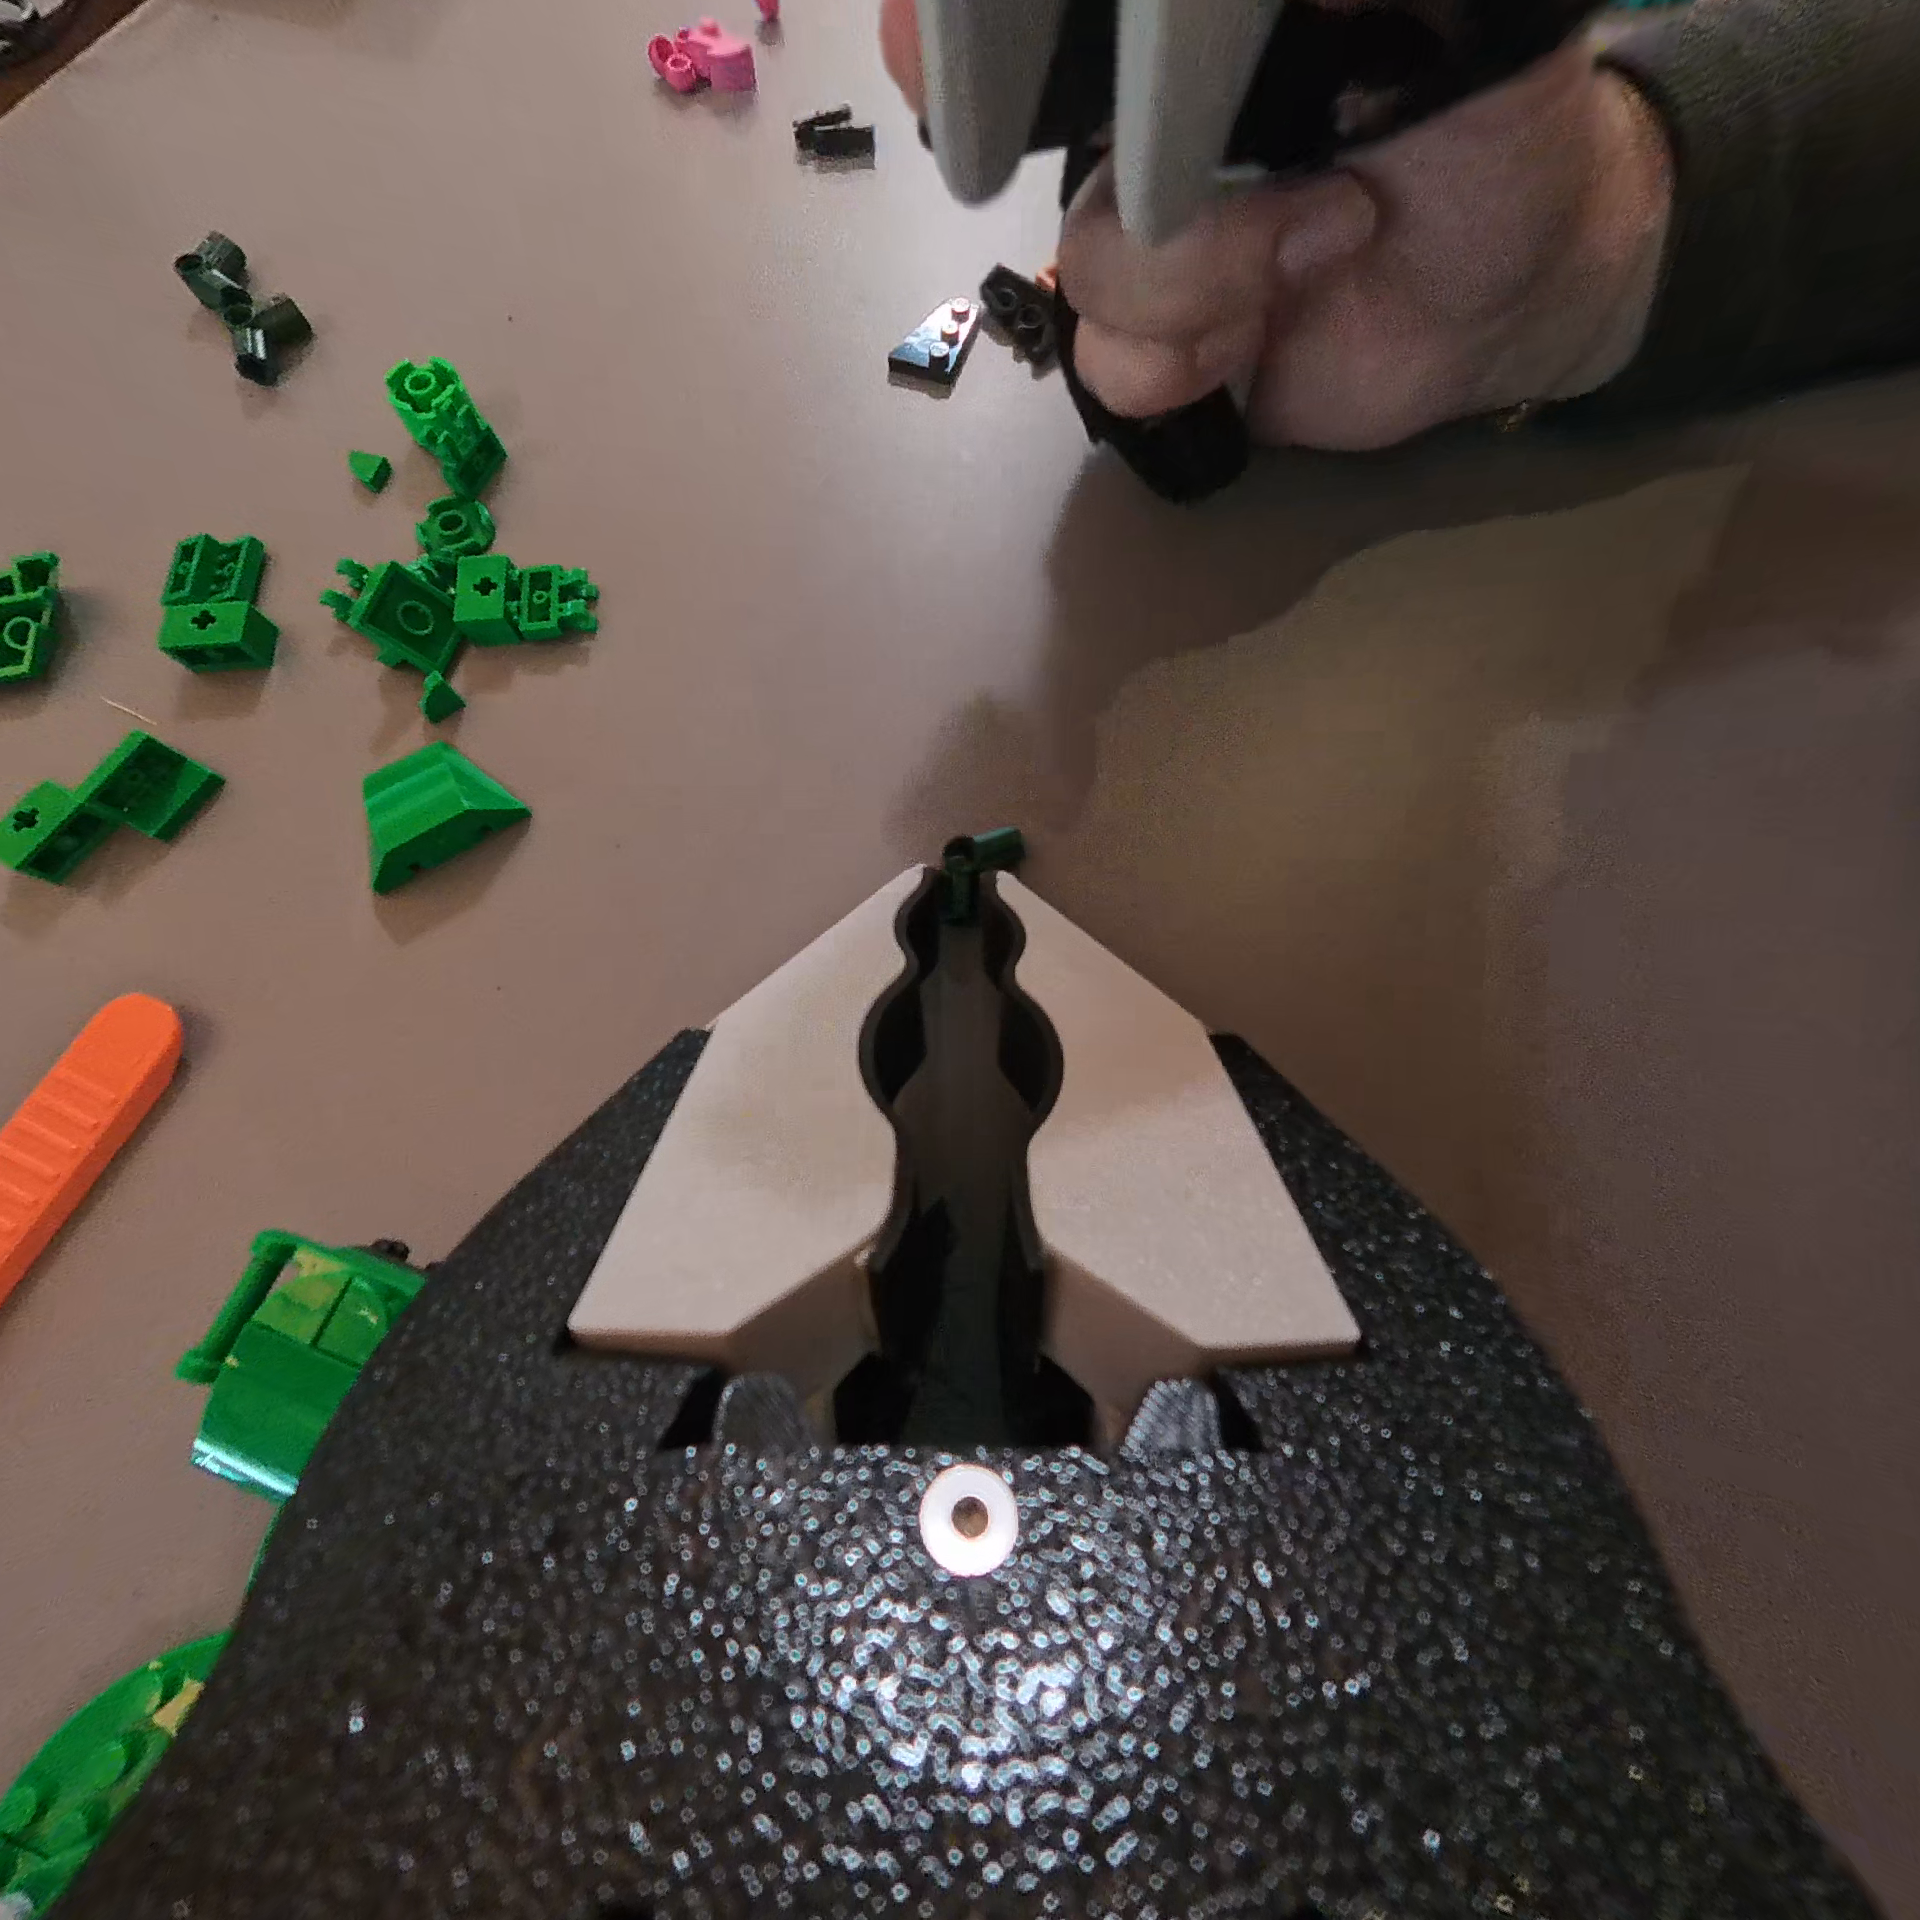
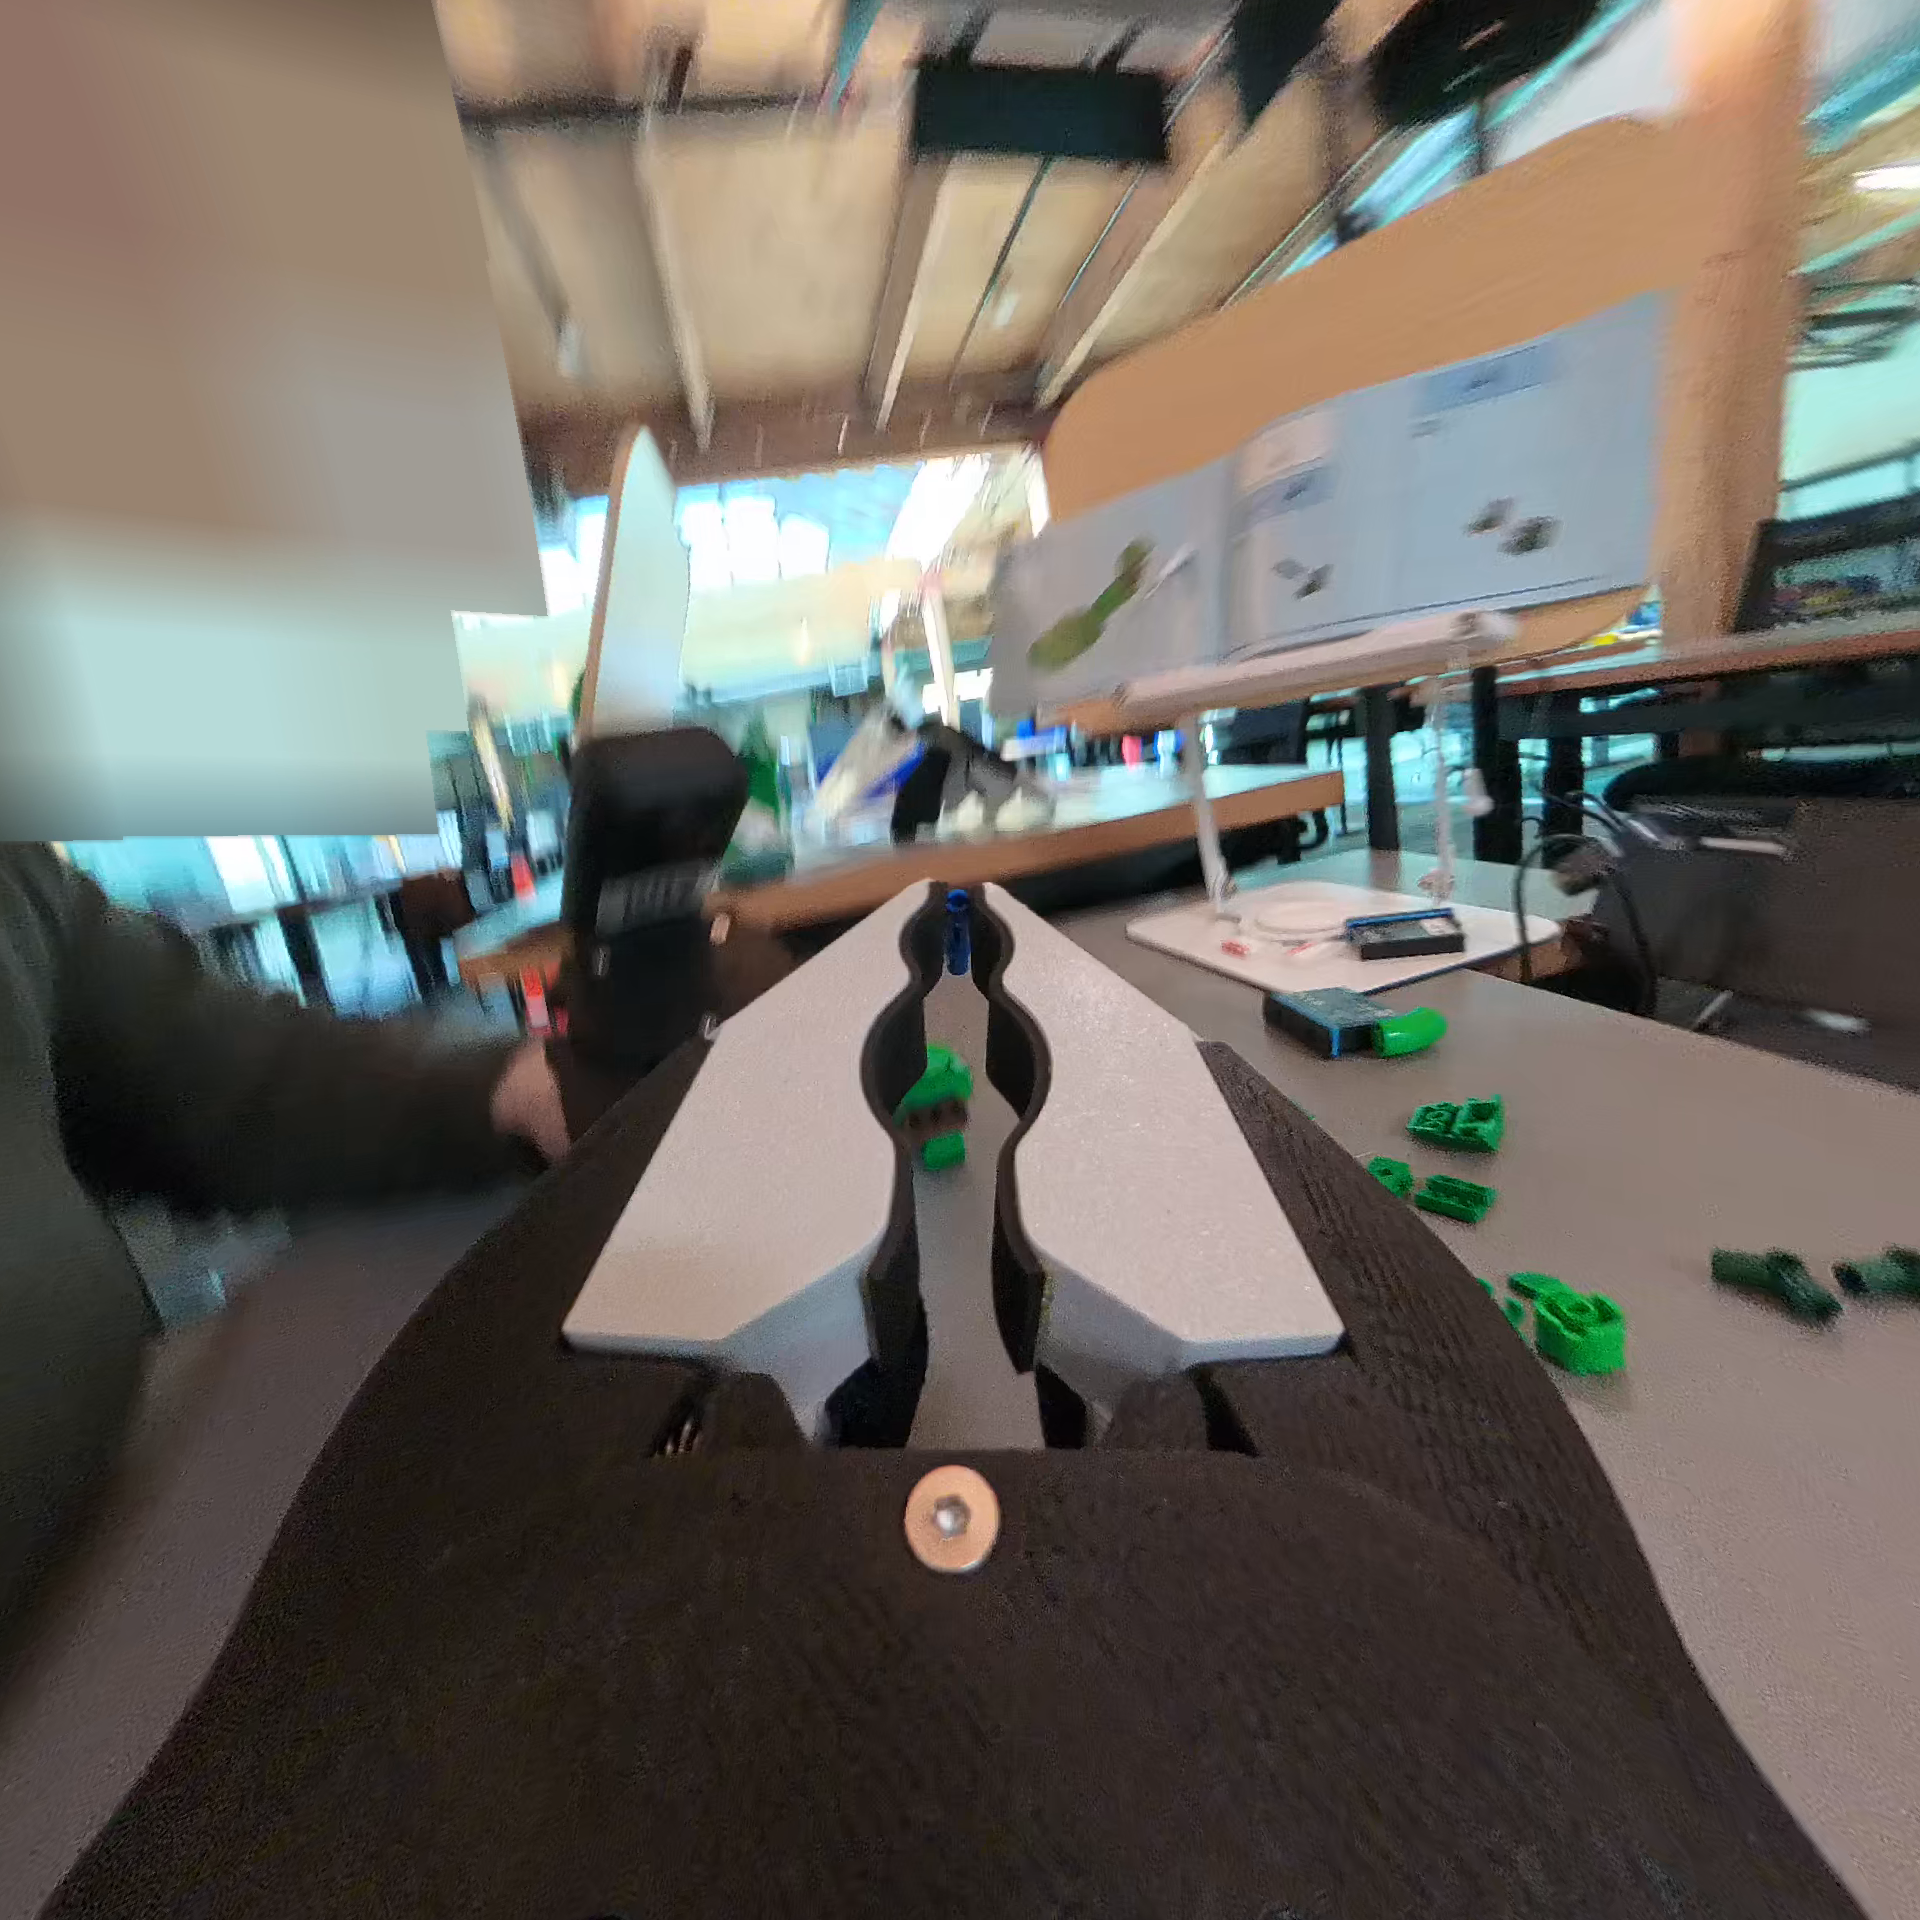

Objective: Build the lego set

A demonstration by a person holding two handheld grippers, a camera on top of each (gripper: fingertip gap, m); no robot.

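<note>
In the left wrist view, the left gripper (image 1: 971, 883) pinches a small dark green connector piece (image 1: 982, 858) at its fingertips above the table (image 1: 727, 364). At 9 o'clock lies an orange brick separator (image 1: 78, 1122), with loose green bricks (image 1: 416, 613) farther off at 10 o'clock. At 1 o'clock a hand (image 1: 1351, 312) holds the other gripper. In the blurred right wrist view, the right gripper (image 2: 958, 925) pinches a small blue pin (image 2: 956, 930); an instruction booklet (image 2: 1330, 540) stands propped at 1 o'clock.
</note>
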